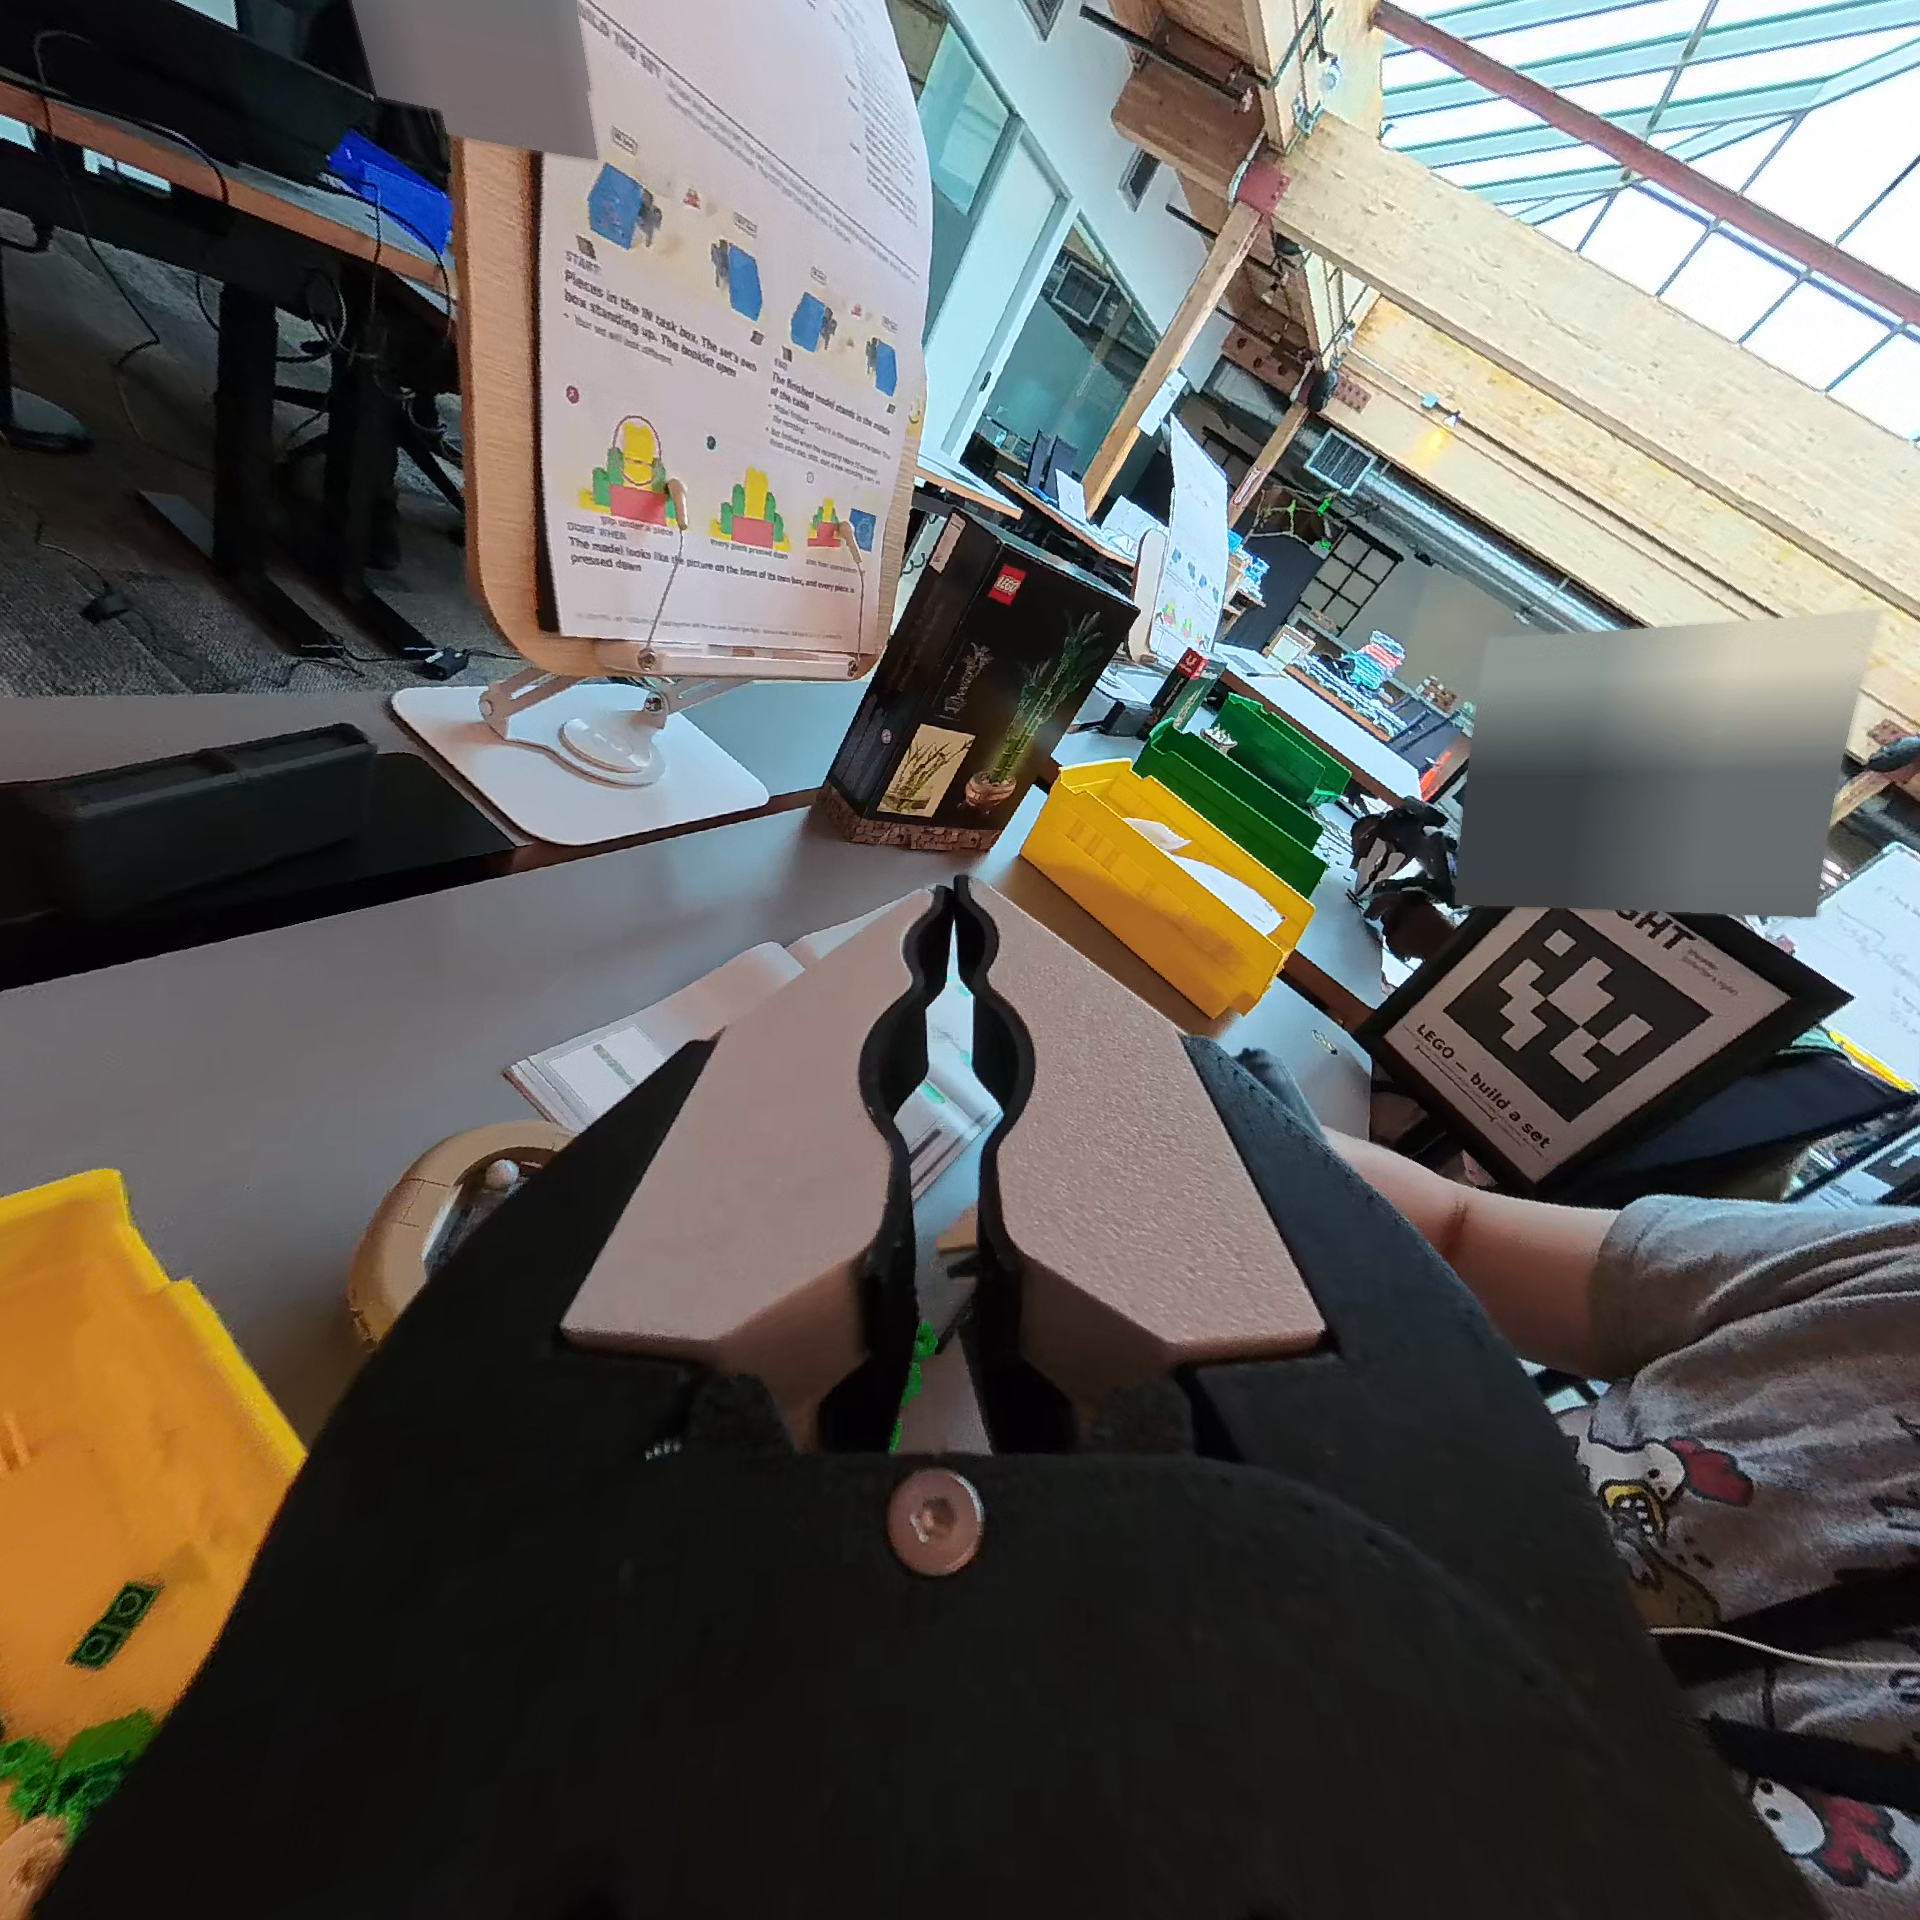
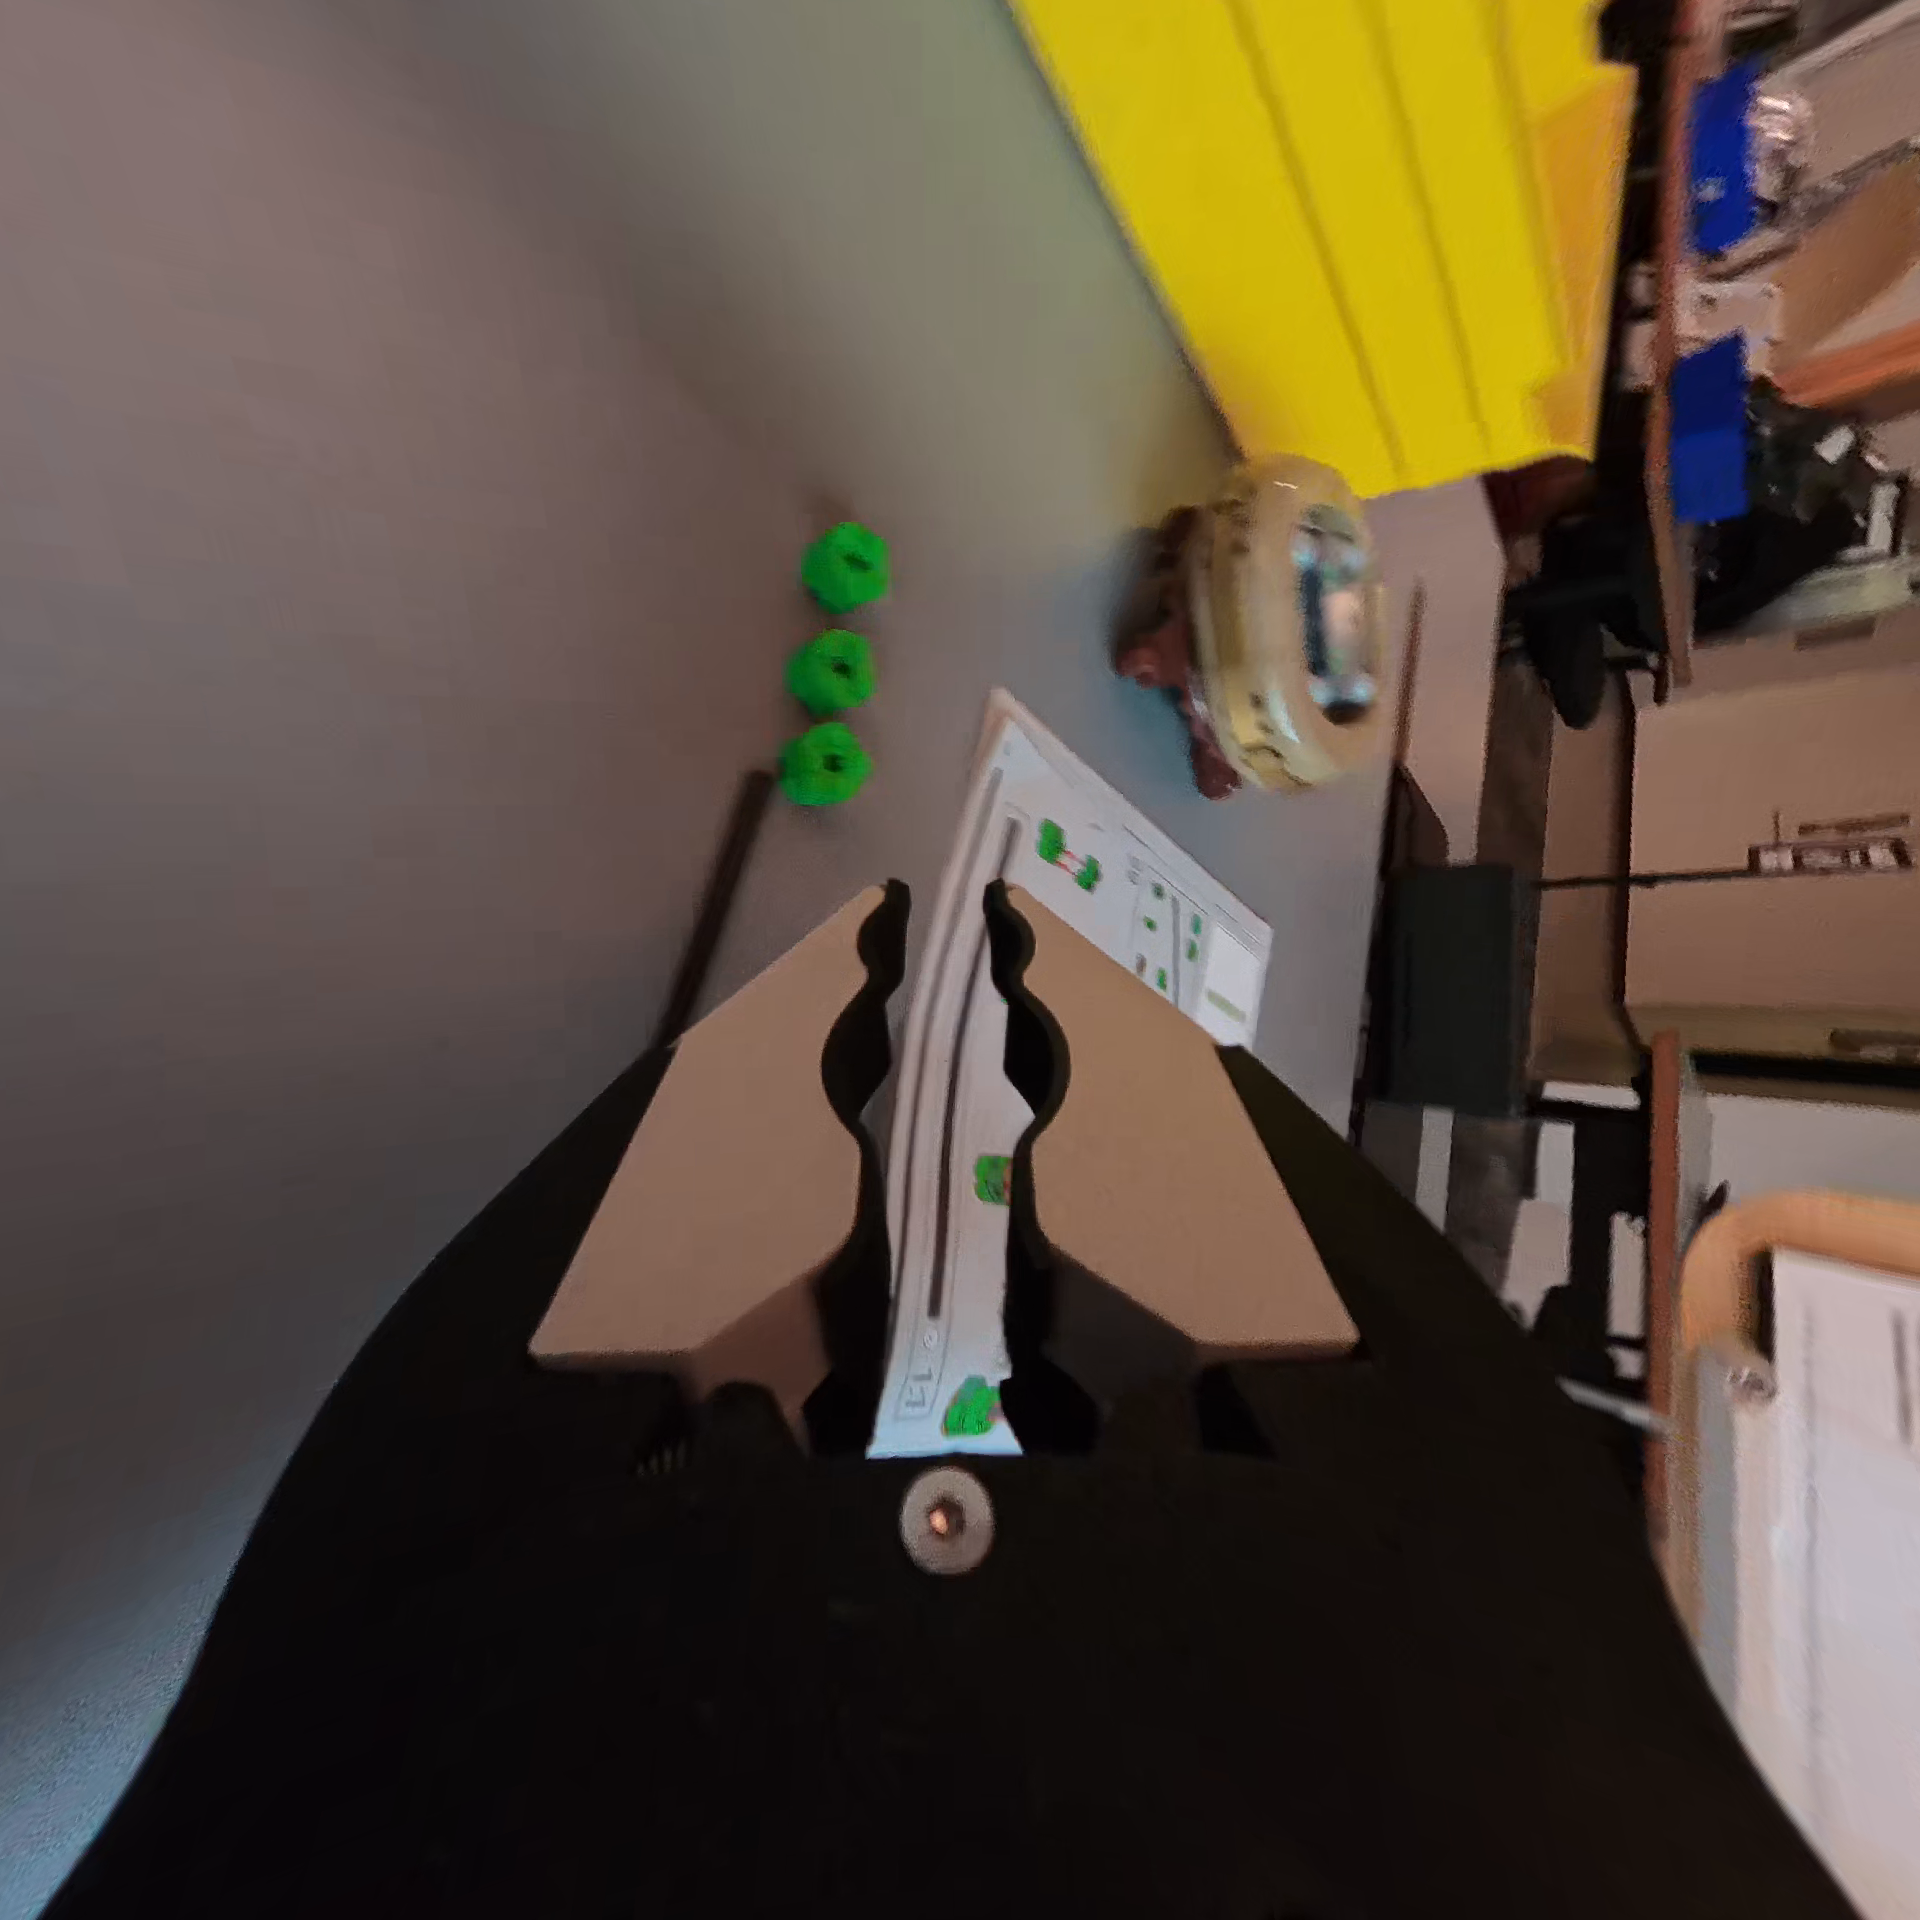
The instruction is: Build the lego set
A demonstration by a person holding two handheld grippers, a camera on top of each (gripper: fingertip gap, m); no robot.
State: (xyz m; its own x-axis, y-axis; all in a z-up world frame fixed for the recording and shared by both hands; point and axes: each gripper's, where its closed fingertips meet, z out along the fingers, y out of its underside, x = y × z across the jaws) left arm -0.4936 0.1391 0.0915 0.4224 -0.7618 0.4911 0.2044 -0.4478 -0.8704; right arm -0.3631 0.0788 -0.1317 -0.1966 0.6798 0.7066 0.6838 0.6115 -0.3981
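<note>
While its tan, grainy fingers meet at the black wavy tips, the left gripper (image 1: 954, 894) hangs pressed closed above the grey table (image 1: 260, 1049) with nothing seen between the pads. Down through the gap near its base a bit of bright green (image 1: 918, 1351) shows, too little to name. Just left of its body sits a glossy yellow bin (image 1: 114, 1455) with small green bricks (image 1: 78, 1766) on its floor. Between bin and fingers a rounded tan pot (image 1: 447, 1195) rests on the table. Under the fingertips lies a white booklet (image 1: 644, 1049). Further ahead and right stand a second yellow bin (image 1: 1164, 894) and a green bin (image 1: 1236, 790), both ribbed plastic. A dark upright box (image 1: 966, 707) stands beyond the tips, and left of it a sheet on a wooden stand (image 1: 727, 343) with a white base.

The right gripper (image 2: 940, 899) is turned on its side and holds nothing, its fingers parted by a narrow gap. The booklet (image 2: 1143, 914) lies directly under and between them, its page printed with green shapes. Just left of the tips a thin black rod (image 2: 717, 904) lies on the matte table (image 2: 364, 520). Ahead of the rod three knobbly green pieces (image 2: 831, 675) sit in a short row, close together. Right of them, past the booklet's corner, is the pot (image 2: 1278, 644), shiny tan over a brown base, blurred. Beyond it spreads a yellow bin wall (image 2: 1351, 229).
</note>
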